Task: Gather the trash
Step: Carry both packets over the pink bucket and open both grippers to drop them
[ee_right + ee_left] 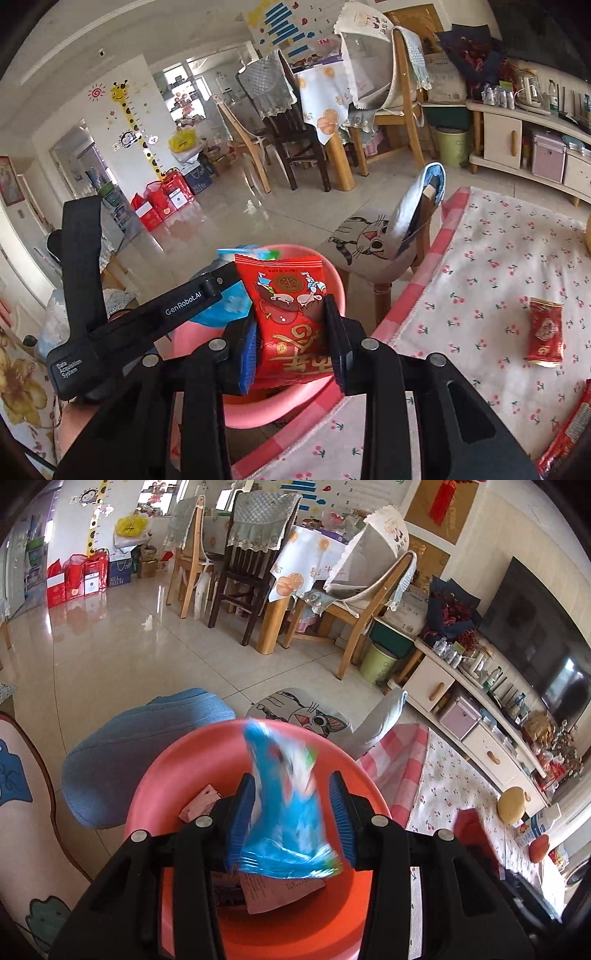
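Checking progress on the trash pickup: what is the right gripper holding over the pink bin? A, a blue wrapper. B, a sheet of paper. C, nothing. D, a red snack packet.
D: in the right wrist view the right gripper is clamped on the red snack packet above the pink bin.

Glossy foil blue wrapper (pixel 284 812) and red packet (pixel 291 317), smooth plastic pink basin (pixel 177 760), shiny tiled floor (pixel 122 646).
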Tool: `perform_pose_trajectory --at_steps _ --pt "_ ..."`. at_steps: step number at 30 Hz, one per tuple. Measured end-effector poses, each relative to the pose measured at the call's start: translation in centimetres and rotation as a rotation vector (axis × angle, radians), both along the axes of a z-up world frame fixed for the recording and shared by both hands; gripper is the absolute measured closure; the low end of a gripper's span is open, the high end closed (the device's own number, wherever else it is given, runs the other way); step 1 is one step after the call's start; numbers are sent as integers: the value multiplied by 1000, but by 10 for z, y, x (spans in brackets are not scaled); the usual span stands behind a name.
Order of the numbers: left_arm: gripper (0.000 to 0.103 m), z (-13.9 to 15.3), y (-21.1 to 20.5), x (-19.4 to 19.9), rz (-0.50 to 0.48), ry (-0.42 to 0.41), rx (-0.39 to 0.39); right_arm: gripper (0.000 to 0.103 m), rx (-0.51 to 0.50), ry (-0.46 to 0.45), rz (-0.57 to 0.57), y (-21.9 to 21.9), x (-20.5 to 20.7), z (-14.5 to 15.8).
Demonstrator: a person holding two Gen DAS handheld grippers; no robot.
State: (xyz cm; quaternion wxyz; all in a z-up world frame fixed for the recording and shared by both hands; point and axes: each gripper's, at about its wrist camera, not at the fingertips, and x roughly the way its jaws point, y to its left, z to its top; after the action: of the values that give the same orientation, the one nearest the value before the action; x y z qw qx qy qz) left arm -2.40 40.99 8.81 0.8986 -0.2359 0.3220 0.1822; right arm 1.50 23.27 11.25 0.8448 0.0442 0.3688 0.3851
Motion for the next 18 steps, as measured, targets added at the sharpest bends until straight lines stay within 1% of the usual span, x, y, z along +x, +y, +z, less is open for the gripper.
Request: perform_pose_trajectory --at_steps 4,7,8,9,10,11,12,13,16,17,18 --pt "60 -3 7 1 12 11 -4 69 -14 43 33 21 8 -18" --pt "60 -3 8 2 17 13 5 66 -52 60 45 32 8 -31" --pt "59 -3 7 3 16 15 11 57 -48 69 46 32 7 -34" --pt "57 -3 7 4 14 18 15 50 -45 72 31 30 7 -37" --pt "53 -3 6 4 14 22 18 37 -41 68 15 27 5 -38" --pt "48 -4 6 5 14 24 20 32 -38 62 4 24 4 -39" --pt "47 -3 5 5 15 23 24 32 -41 53 -11 21 3 -39" --pt "43 -3 5 4 17 23 30 31 -47 42 -26 18 1 -38" --pt "28 0 2 5 25 25 59 20 -64 1 -69 6 -4 -35" --pt "25 0 0 5 25 26 68 17 -72 -15 -83 3 -6 -34" --pt "24 0 -2 5 23 26 75 15 -85 -30 -100 -1 -8 -33"
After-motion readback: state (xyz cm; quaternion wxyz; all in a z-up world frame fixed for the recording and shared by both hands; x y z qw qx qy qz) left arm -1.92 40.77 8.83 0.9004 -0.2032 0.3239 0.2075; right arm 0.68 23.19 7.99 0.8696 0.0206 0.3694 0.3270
